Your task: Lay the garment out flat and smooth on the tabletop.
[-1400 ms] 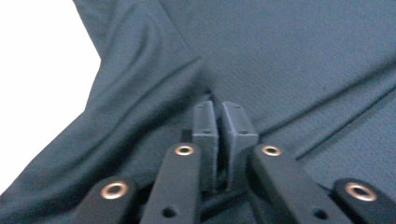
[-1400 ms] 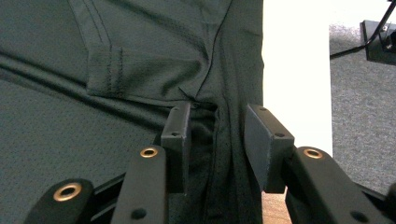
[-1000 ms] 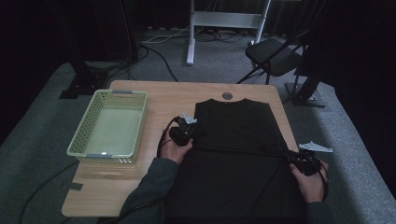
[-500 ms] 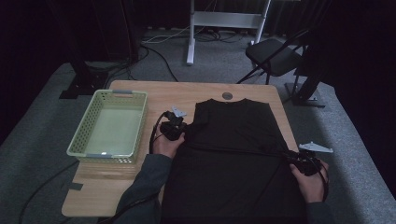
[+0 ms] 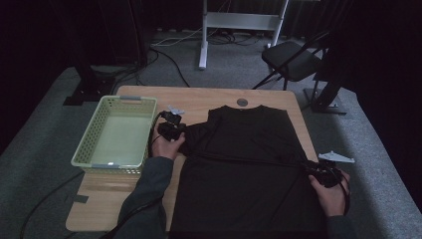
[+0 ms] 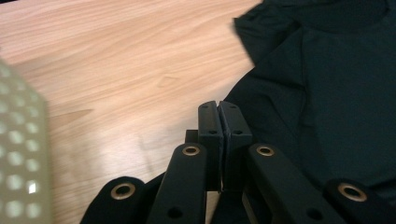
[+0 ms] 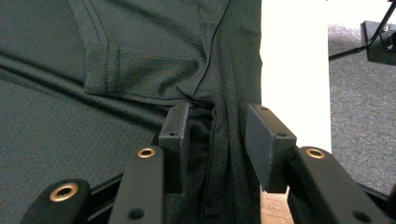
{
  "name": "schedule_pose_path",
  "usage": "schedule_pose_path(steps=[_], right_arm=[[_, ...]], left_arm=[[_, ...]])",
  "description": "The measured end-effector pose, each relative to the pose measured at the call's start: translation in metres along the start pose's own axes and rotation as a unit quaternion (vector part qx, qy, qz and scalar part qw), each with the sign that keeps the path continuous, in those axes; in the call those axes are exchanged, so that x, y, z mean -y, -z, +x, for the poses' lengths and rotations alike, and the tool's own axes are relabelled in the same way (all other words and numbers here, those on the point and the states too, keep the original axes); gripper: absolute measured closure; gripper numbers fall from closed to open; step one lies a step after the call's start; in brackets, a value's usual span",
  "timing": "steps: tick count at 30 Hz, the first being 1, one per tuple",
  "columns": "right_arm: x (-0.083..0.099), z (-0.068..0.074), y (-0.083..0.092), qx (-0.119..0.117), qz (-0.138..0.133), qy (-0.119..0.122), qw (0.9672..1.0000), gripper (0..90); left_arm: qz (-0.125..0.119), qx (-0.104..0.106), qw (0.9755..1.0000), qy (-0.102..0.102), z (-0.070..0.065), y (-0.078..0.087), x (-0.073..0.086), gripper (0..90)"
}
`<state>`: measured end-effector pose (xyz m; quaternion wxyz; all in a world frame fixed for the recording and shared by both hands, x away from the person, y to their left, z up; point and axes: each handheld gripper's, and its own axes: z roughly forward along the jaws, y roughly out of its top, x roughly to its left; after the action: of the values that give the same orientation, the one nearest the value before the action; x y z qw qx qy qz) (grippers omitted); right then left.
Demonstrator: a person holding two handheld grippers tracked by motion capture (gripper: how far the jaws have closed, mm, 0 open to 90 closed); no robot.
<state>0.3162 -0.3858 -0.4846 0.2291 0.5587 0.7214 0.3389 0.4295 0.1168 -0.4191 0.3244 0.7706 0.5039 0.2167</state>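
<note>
A shirt (image 5: 249,164) lay spread flat on the table (image 5: 204,99), covering its right half from near the far edge down to the near edge; a basket (image 5: 119,132) sat on the table's left part, just beside the shirt's left sleeve, and a small round fitting (image 5: 242,102) sat in the tabletop just behind the collar. The left gripper (image 5: 171,130) rested between basket and shirt at the sleeve; the right gripper (image 5: 323,173) lay at the shirt's right edge, near the table's right side; behind the table stood a chair (image 5: 293,62) on the right and a stand (image 5: 239,22) farther back.
</note>
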Motion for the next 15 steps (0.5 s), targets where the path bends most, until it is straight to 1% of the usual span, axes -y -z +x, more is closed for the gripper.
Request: schedule_pose_path(steps=[8,15], right_arm=[[0.000,0.000,0.000,0.001,0.000,0.002,1.0000,60.2],[0.000,0.000,0.000,-0.001,0.000,0.000,1.0000,60.2]], left_arm=[[0.004,-0.019,0.9997,0.018,0.017,0.006,-0.008,89.4],[0.009,-0.034,0.9988,0.034,0.032,0.011,-0.013,89.4]])
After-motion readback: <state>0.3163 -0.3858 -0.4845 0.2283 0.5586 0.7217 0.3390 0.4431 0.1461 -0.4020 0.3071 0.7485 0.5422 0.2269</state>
